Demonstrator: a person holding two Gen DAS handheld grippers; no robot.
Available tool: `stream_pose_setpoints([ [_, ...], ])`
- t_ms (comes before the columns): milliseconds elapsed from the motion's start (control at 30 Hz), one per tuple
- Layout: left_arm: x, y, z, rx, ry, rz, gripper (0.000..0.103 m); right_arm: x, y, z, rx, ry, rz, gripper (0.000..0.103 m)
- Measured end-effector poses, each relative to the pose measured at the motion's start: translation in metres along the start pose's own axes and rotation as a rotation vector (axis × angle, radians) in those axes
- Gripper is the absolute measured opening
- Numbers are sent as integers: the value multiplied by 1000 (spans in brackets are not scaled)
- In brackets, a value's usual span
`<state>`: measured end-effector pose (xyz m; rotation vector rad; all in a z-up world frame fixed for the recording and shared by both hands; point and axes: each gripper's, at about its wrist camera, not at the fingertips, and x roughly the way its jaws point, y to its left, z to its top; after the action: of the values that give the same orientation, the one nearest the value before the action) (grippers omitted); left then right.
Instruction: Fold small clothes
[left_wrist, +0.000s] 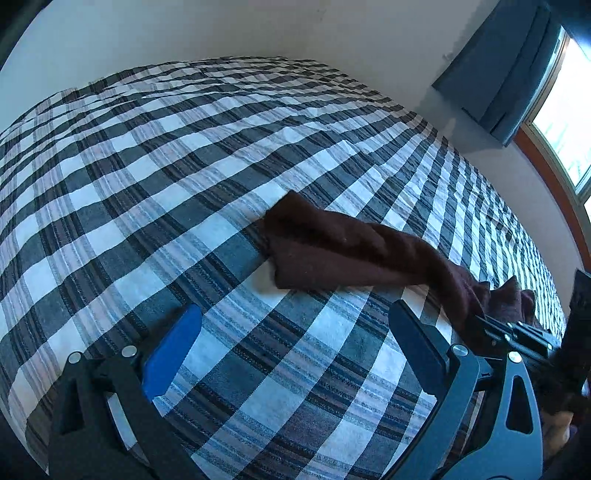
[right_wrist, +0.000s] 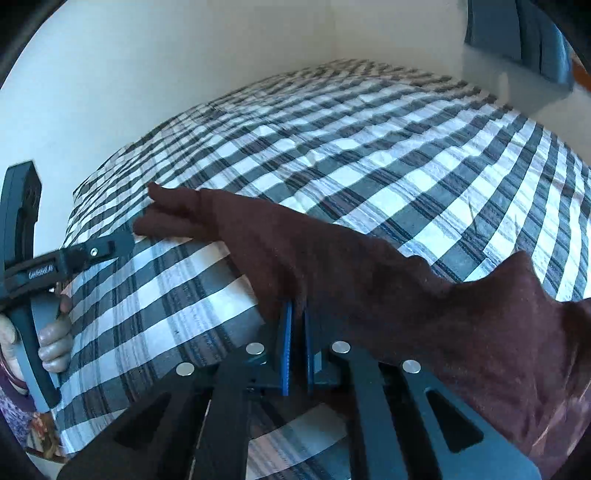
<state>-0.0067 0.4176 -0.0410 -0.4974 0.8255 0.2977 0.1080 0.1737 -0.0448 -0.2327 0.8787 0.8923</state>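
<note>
My right gripper (right_wrist: 297, 314) pinches the brown garment (right_wrist: 332, 266), lifted and unfolded over the checked bedspread (right_wrist: 406, 166); left gripper (left_wrist: 295, 332) wide, empty. Folding barely begun.

A small dark maroon knitted garment (left_wrist: 343, 254) lies stretched in a long, loosely twisted band across the grey-and-white checked bedspread (left_wrist: 184, 166). Its far end rests flat on the cover, doubled into two soft layers with a blunt corner. The near end is lifted off the bed and bunched, the cloth creased and pulled taut there, its edge (right_wrist: 424, 295) hanging in folds.
</note>
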Motion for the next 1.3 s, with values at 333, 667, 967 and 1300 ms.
stream_pose_setpoints([
  [333, 0, 14, 5, -72, 17, -92, 101, -25, 38, -38, -218, -37, 16, 5],
  [667, 2, 24, 10, -139, 41, -157, 101, -39, 75, -74, -457, 53, 109, 5],
  [967, 9, 30, 21, -173, 74, -179, 101, -66, -30, -23, 117, -82, 203, 6],
  [1300, 28, 45, 48, -333, 198, -262, 101, -60, -47, -55, 243, -60, 149, 7],
])
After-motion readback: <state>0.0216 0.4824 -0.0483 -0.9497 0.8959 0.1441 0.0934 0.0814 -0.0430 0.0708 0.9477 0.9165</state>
